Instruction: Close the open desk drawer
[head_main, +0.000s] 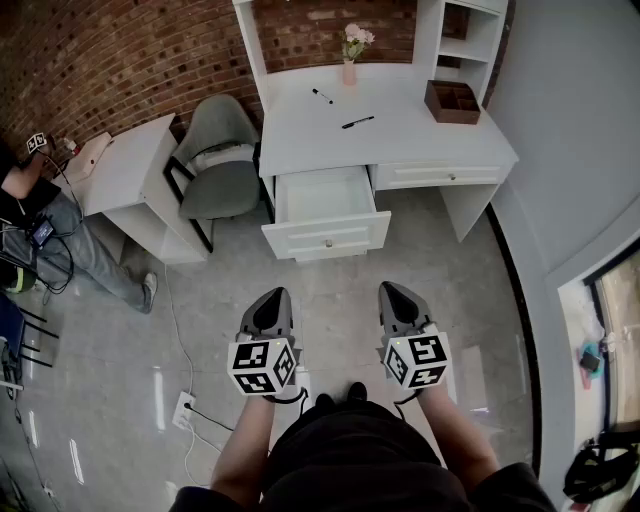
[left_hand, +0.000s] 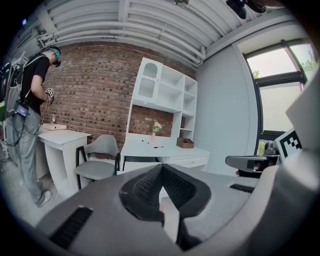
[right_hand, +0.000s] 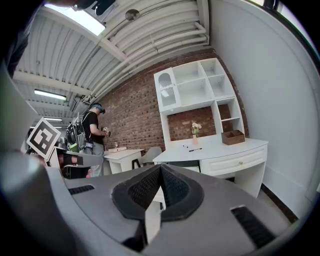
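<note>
The white desk (head_main: 400, 135) stands ahead against the brick wall. Its left drawer (head_main: 325, 212) is pulled out and looks empty, with a small knob on its front panel (head_main: 327, 241). The right drawer (head_main: 447, 176) is closed. My left gripper (head_main: 272, 297) and right gripper (head_main: 393, 291) hang side by side over the floor, well short of the drawer, both shut on nothing. In the left gripper view the left gripper (left_hand: 161, 168) points at the desk (left_hand: 165, 150). The right gripper (right_hand: 161, 168) faces the desk (right_hand: 215, 149) too, and its jaws hide most of the open drawer.
A grey chair (head_main: 215, 160) sits left of the desk beside a small white table (head_main: 125, 172). A person (head_main: 45, 235) stands at that table. On the desk are a flower vase (head_main: 350, 58), two pens and a brown box (head_main: 452, 101). A power strip (head_main: 184, 407) lies on the floor.
</note>
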